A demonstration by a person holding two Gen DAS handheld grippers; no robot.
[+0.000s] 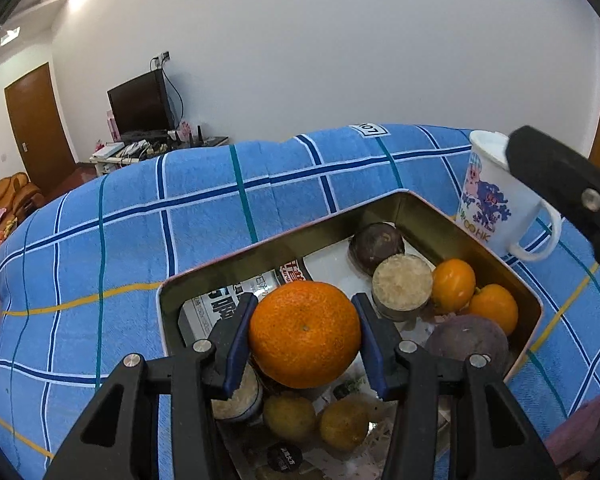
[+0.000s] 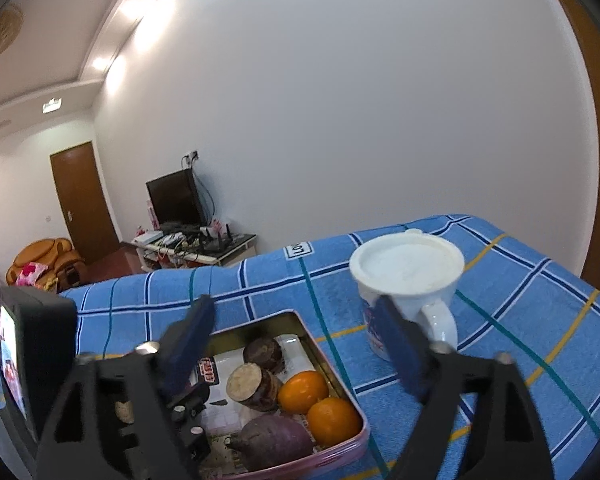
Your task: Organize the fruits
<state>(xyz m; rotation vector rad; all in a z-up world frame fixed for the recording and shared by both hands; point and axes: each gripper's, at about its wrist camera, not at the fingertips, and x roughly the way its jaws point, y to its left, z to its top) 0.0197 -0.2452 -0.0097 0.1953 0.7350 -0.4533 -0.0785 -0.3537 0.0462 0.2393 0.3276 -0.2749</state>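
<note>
My left gripper [image 1: 304,304] is shut on a large orange [image 1: 304,332] and holds it just above an open metal tin [image 1: 260,248]. Inside the tin lie two small oranges [image 1: 454,284], a purple sweet potato [image 1: 466,340], cut root pieces [image 1: 402,284] and two yellowish fruits [image 1: 290,416]. In the right wrist view, my right gripper [image 2: 294,312] stands open with nothing between its fingers, over the tin's [image 2: 340,384] far right corner. The small oranges [image 2: 303,391] and sweet potato [image 2: 274,442] lie below it.
A white mug [image 2: 408,272] with a cartoon print stands just right of the tin, close behind my right finger [image 2: 396,344]. Everything rests on a blue checked cloth [image 1: 140,220]. A TV stand [image 2: 196,244] and a door [image 2: 84,204] are far behind.
</note>
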